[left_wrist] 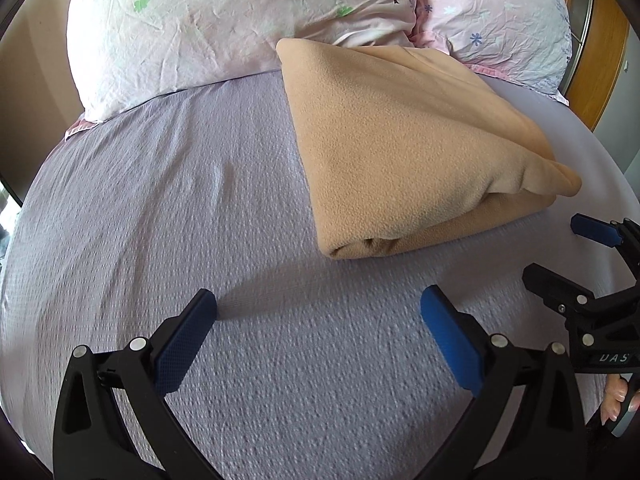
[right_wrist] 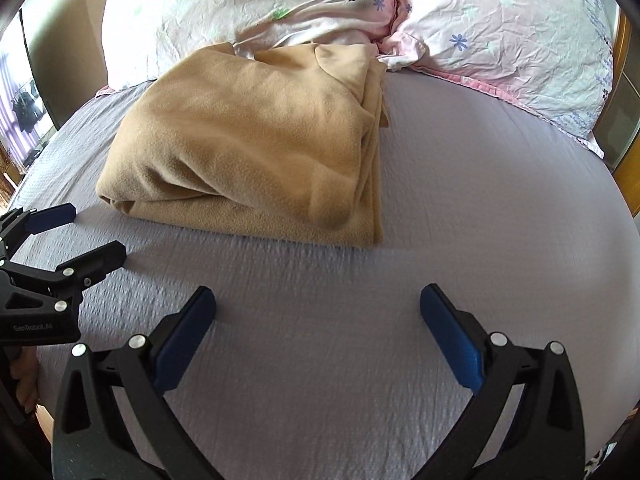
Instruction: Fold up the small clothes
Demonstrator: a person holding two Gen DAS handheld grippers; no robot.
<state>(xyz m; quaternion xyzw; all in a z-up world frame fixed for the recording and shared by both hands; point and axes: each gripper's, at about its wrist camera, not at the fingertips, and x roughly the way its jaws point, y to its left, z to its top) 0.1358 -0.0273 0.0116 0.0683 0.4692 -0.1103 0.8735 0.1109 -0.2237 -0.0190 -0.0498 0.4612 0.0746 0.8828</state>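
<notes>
Fleece garment (left_wrist: 404, 152), tan and already folded, lies ahead-right of your left gripper (left_wrist: 318, 308), whose jaws are spread, empty. Leave it; press loose edges flat if anything.

From your right gripper (right_wrist: 318, 306), also spread and empty, it lies ahead-left on the bedspread (right_wrist: 480, 208). No containers show.

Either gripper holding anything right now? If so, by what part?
Nothing is held. The left gripper and right gripper both have open jaws over the bedspread, apart from the folded tan fleece.
</notes>
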